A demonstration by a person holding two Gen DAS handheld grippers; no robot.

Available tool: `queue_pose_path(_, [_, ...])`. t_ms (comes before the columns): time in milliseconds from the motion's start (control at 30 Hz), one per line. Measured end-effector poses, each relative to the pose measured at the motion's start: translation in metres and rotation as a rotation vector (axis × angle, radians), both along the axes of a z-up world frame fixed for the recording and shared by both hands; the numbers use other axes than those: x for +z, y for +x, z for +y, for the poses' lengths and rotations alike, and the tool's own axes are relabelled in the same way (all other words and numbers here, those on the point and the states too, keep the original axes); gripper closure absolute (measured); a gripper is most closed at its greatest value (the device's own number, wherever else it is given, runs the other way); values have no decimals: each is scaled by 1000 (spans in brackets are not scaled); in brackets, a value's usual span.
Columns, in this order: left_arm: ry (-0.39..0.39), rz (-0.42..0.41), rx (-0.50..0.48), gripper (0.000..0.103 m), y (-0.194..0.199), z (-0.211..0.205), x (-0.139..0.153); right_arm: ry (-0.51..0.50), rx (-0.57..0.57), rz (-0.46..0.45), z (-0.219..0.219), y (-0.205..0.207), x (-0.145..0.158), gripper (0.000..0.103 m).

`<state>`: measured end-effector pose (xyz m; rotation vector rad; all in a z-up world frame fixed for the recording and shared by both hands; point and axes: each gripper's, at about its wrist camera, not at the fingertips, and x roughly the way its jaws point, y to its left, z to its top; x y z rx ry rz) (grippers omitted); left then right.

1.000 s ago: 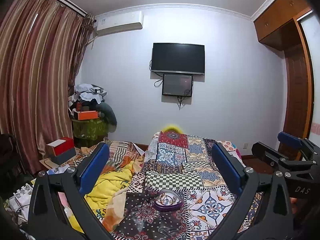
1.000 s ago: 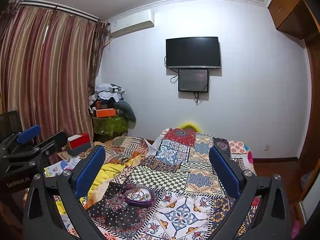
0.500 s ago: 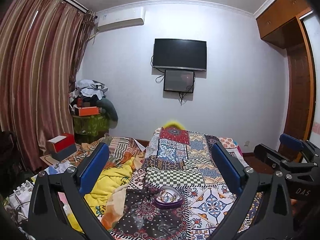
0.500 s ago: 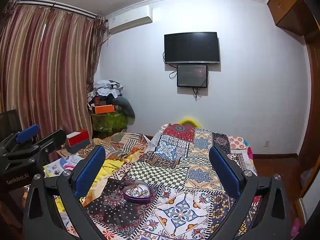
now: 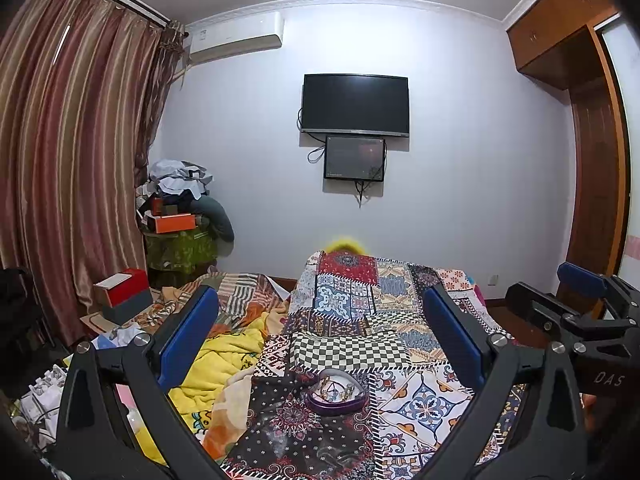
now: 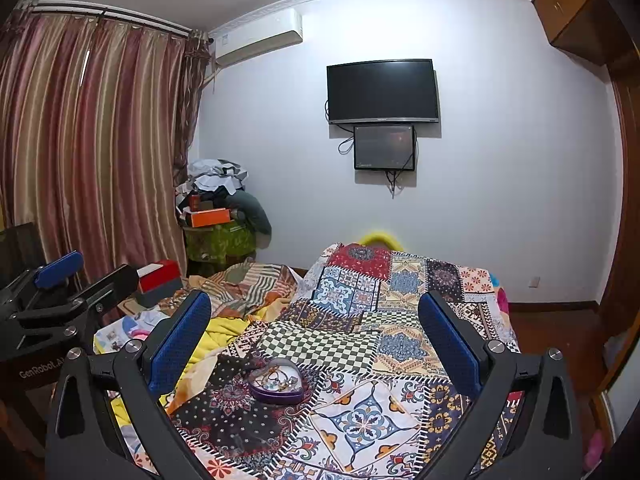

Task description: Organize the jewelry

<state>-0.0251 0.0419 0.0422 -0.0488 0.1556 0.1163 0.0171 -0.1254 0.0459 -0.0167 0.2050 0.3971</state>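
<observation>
The left gripper point(image 5: 320, 336) stands wide open and holds nothing, and the right gripper point(image 6: 314, 334) is the same, jaws far apart and empty. Both hang above the near end of the bed, aimed along it toward the far wall.

The dish point(image 5: 337, 392), a purple heart-shaped one heaped with jewelry point(image 5: 334, 385), lies ahead of and below the left gripper, almost centred between its jaws. From the right gripper the dish point(image 6: 276, 385) sits ahead, below and off toward its left jaw. So the left gripper looks the better lined up, though which is truly nearer I cannot tell. The heart's point faces the right gripper's right side; the dish is broad rather than long, so no axis matters much. A reach forward and down is what the first pick seems to need.

The dish rests on a patchwork quilt point(image 6: 360, 344), soft and likely to give under a press. A yellow blanket point(image 5: 224, 364) is bunched left of the left gripper. Beyond, a TV point(image 6: 382, 90) hangs on the wall, with curtains point(image 6: 92, 152) to the left.
</observation>
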Motion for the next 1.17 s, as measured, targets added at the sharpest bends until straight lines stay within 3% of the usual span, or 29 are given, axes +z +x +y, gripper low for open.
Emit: queue_pose_path(1167, [-6, 27, -28, 0, 4, -1, -2, 15, -5, 20, -5, 3, 0, 0])
